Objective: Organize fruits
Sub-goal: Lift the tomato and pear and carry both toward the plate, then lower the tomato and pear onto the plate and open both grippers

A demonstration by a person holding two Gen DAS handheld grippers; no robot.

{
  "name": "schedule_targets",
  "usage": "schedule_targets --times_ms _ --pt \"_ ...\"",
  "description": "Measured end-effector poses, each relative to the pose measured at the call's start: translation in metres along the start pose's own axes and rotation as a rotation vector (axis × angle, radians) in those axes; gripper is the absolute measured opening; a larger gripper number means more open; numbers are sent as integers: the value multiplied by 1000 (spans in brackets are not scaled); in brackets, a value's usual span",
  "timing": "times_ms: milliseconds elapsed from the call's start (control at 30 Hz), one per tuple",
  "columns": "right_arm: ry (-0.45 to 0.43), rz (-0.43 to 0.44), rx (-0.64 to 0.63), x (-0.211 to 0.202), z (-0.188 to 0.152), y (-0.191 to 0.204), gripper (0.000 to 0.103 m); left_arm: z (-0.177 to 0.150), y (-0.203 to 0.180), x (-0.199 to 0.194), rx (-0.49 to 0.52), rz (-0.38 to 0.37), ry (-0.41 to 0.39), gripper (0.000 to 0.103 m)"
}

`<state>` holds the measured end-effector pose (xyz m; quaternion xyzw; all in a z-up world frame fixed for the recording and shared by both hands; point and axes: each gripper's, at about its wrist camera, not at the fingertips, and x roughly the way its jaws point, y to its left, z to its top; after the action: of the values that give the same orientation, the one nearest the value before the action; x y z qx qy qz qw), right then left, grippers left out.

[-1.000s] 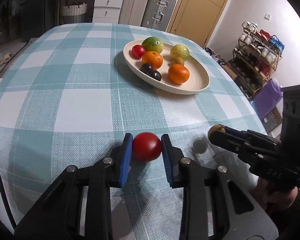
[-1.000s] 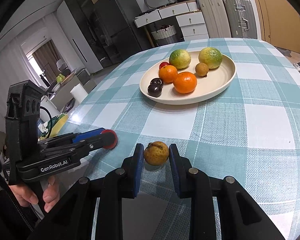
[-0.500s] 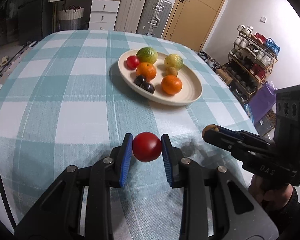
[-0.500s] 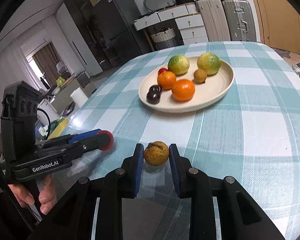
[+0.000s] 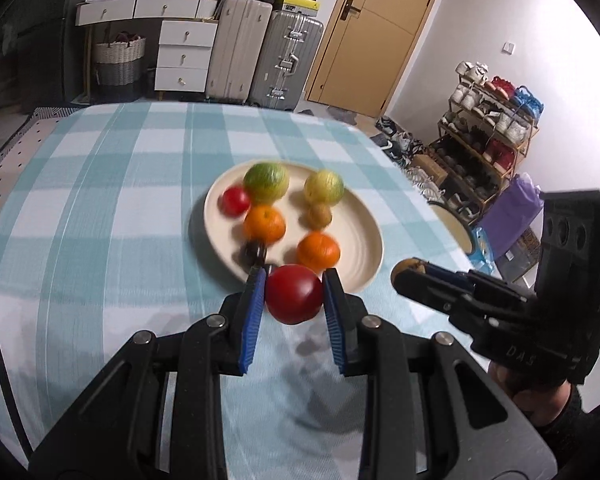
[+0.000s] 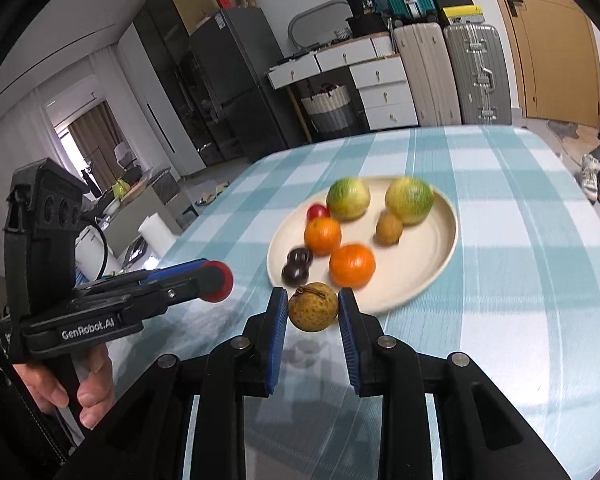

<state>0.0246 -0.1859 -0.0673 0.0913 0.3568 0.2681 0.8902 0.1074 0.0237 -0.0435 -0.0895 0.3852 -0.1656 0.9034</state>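
Two grippers fill the bottom of their frames, each clamped on a fruit and held above the checked tablecloth (image 5: 112,208). The left gripper (image 5: 294,300) pinches a red tomato (image 5: 294,299) between blue pads; the right gripper (image 6: 313,308) squeezes a brown speckled fruit (image 6: 313,307), its underside hidden. Just past both, mid-frame, the cream plate (image 5: 364,224) carries blurred fruit: two oranges, two green-yellow citrus, a small red one, a brown one, and dark round pieces too smeared to name. The plate's near rim is cut off by the held fruit. Suitcases (image 5: 268,56) and a door (image 5: 384,28) stand at the top.
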Motion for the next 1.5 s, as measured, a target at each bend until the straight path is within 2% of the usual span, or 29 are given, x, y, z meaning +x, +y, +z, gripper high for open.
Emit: schedule_targets --times_ms 300,500,567,900,1233,1333,1433,1500 --pt "-19 -36 8 17 30 -16 26 51 -4 44 -2 -41 35 26" --pt "-2 -69 41 31 38 -32 26 72 -1 82 -36 -95 82 26" --pt "2 -73 48 36 40 -36 26 77 -2 92 -25 -89 87 26" --pt "31 -77 67 57 43 -51 26 82 -3 131 -17 -87 134 26" --pt "41 -70 77 66 42 -58 26 82 -2 146 -20 -80 144 26" --pt "57 -74 72 70 42 -58 27 82 -2 148 -24 -52 154 26" --pt "49 -91 77 69 42 -59 36 83 -3 147 -20 -63 151 27" --pt "29 -80 88 66 42 -60 49 84 -4 142 -10 -68 138 30"
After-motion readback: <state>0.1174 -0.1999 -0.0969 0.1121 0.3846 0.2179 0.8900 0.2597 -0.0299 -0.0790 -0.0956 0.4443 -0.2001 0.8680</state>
